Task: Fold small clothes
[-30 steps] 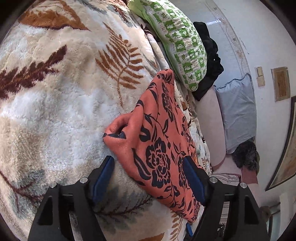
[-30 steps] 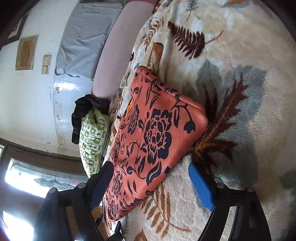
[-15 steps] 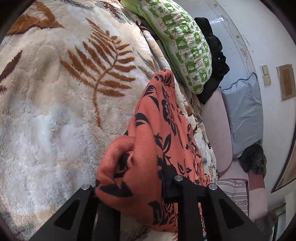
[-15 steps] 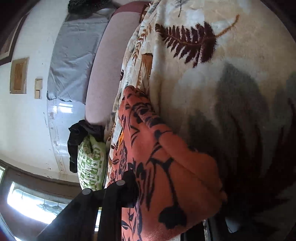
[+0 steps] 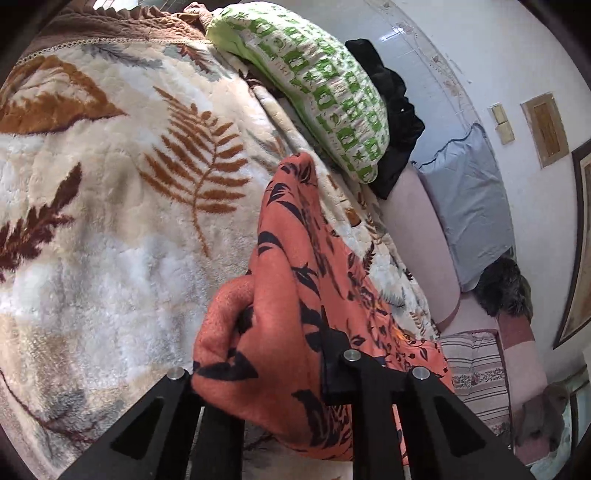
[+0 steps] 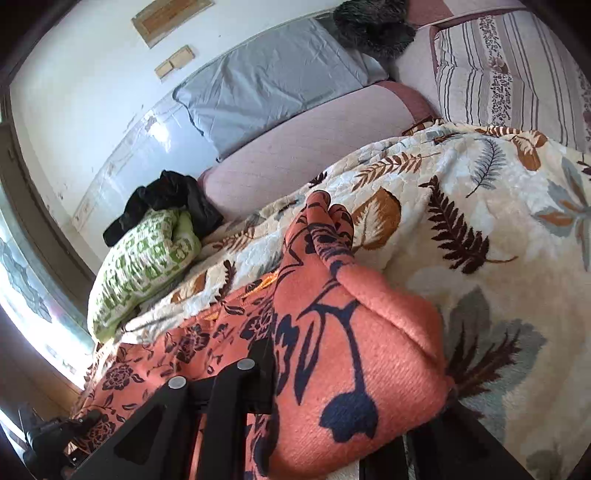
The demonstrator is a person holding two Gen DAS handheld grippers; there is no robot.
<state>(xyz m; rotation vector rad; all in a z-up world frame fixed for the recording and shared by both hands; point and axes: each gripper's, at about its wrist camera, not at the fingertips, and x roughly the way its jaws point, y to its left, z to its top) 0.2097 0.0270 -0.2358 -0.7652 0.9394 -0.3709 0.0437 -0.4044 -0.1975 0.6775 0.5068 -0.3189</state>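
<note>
An orange garment with a dark floral print (image 5: 288,295) lies on a leaf-patterned fleece blanket (image 5: 110,206). My left gripper (image 5: 258,373) is shut on one bunched corner of it and holds that corner raised off the blanket. In the right wrist view the same orange garment (image 6: 332,332) fills the foreground. My right gripper (image 6: 354,417) is shut on another bunched corner, also lifted. The cloth hides most of both pairs of fingers. The far end of the garment still rests on the blanket (image 6: 480,206).
A green-and-white patterned pillow (image 5: 325,92) and black clothing (image 5: 395,118) lie at the blanket's far edge. A grey pillow (image 6: 266,81), pink sofa cushion (image 6: 303,140), striped pillow (image 6: 495,81) and dark furry item (image 6: 373,26) lie by the white wall.
Both grippers went from open around the garment's corners to shut on them. They have lifted the corners, and the cloth now bunches and stands up from the blanket.
</note>
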